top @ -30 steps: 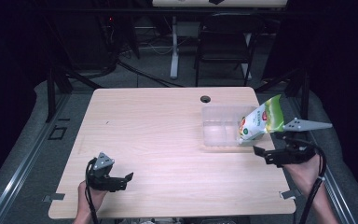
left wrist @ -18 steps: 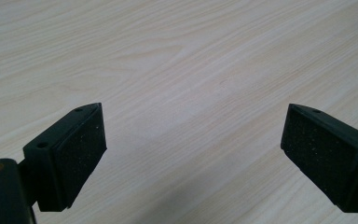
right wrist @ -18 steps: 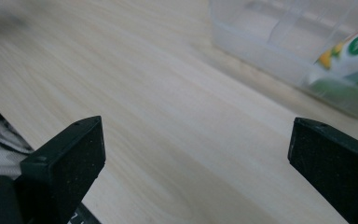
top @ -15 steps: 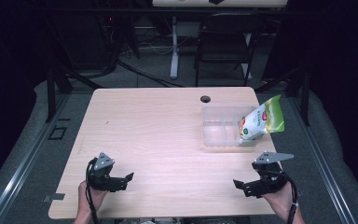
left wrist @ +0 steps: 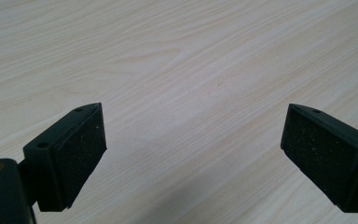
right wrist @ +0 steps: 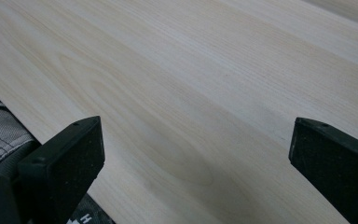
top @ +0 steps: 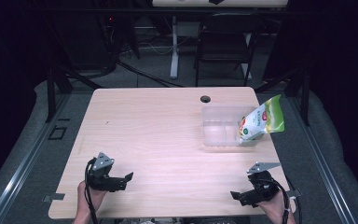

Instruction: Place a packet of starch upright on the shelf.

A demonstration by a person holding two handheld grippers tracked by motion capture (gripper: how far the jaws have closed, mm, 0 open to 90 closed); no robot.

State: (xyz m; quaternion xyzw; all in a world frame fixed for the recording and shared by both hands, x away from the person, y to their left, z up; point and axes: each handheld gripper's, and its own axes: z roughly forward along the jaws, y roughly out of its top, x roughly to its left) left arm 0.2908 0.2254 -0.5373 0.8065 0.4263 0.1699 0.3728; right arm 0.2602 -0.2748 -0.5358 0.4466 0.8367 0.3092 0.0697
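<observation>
A green and white snack bag (top: 261, 123) leans upright in the right end of a clear plastic bin (top: 220, 126) at the table's right side. My left gripper (top: 127, 178) rests low on the front left of the wooden table (top: 158, 135), jaws wide apart with nothing between them. In the left gripper view its pads (left wrist: 79, 154) frame bare wood. My right gripper (top: 236, 195) sits at the front right near the table edge, also open and empty. The right gripper view has its black pads (right wrist: 70, 161) spread over bare wood.
A round cable hole (top: 205, 99) lies near the table's far edge. A dark chair (top: 223, 46) and a white desk leg (top: 173, 46) stand behind the table. Grey floor and a metal rail (top: 23, 163) run along the left.
My right gripper has pulled back from beside the bin and bag to the front right of the table and lowered there. The left gripper has stayed put.
</observation>
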